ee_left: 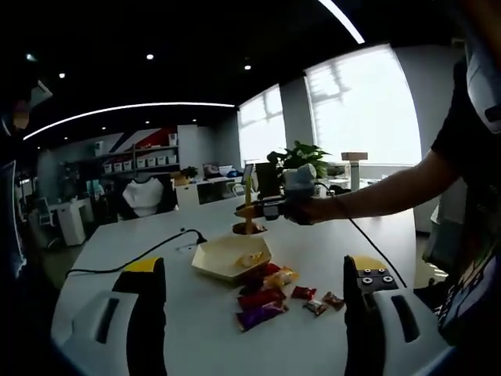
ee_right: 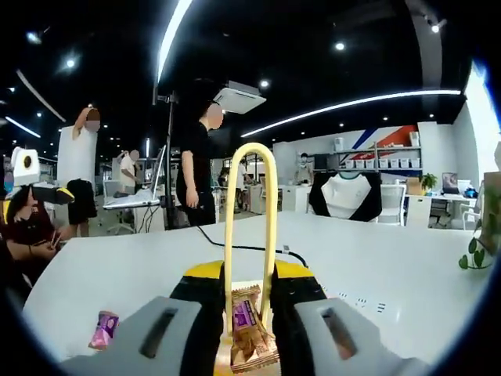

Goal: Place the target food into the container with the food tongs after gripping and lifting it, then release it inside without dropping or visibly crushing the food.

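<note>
Right claw grips tongs pinching snack.

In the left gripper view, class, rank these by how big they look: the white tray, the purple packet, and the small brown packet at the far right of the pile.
1. White tray, plainly largest.
2. Purple packet.
3. Small brown packet, smallest.
All lie close together on the table, so nearness hardly skews this.
</note>
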A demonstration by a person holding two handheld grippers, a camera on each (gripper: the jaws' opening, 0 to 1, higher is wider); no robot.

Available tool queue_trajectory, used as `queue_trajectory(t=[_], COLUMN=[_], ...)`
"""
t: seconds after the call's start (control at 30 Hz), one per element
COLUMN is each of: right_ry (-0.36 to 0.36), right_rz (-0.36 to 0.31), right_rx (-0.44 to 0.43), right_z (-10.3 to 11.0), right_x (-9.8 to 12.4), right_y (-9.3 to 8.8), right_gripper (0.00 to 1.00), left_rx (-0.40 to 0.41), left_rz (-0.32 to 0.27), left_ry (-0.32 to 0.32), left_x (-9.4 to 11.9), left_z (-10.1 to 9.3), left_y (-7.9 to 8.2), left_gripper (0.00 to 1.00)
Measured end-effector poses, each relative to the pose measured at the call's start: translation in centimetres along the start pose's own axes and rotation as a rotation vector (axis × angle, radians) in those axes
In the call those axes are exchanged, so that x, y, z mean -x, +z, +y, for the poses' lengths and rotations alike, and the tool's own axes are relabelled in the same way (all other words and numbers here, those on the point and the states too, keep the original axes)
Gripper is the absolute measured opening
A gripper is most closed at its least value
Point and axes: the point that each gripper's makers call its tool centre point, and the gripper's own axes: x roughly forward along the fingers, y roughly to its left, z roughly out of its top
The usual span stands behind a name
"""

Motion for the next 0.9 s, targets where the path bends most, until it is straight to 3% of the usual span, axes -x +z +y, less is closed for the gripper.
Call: queue_trajectory(t=[0.2,0.3,0.4,0.47,0.6,0.73,0.8,0.83,0.87,0.9], right_ry=[-0.025,-0.050,-0.076,-0.070,-0.068,-0.067,-0.036,-0.009,-0.058,-0.054], right_rz=[0.050,0.075,0.153,0.141,0.176,0.173,0.150,0.126,0.143,0.139], right_rx=[0.026,-0.003,0.049,-0.011,0.039,0.016,-0.090,-0.099,0.002,-0.010], right_z=[-1.1,-2.0,-2.9,-2.7,-2.6,-2.6,-1.9,-1.4,-2.3,-2.2], right_x=[-1.2,-1.6,-1.8,-2.1,-2.5,-2.6,-2.7,-2.8,-2.6,-2.5], right_y=[-1.8,-3.0,-4.9,-5.0,-5.7,-5.9,-5.7,-5.4,-5.3,-5.2], right_gripper=[0.17,0.17,0.17,0.17,0.17,0.18,0.21,0.21,0.22,0.22], left_rx=[-0.009,-0.008,-0.008,-0.004,-0.009,-0.010,-0.004,-0.003,-0.003,-0.007], left_rz=[0.000,0.005,0.006,0.010,0.015,0.012,0.009,0.010,0.011,0.013], left_ry=[0.001,0.004,0.007,0.007,0.013,0.020,0.021,0.021,0.022,0.022], left_x=[0.0,0.0,0.0,0.0,0.0,0.1,0.1,0.1,0.1,0.0], left_z=[-0.1,-0.1,0.1,0.3,0.6,0.8,0.8,0.8,0.9,0.9], left_y=[0.3,0.3,0.2,0.1,0.1,0.2,0.1,0.1,0.0,-0.1], left_gripper=[1.00,1.00,1.00,1.00,1.00,1.00,0.99,0.99,0.99,0.99])
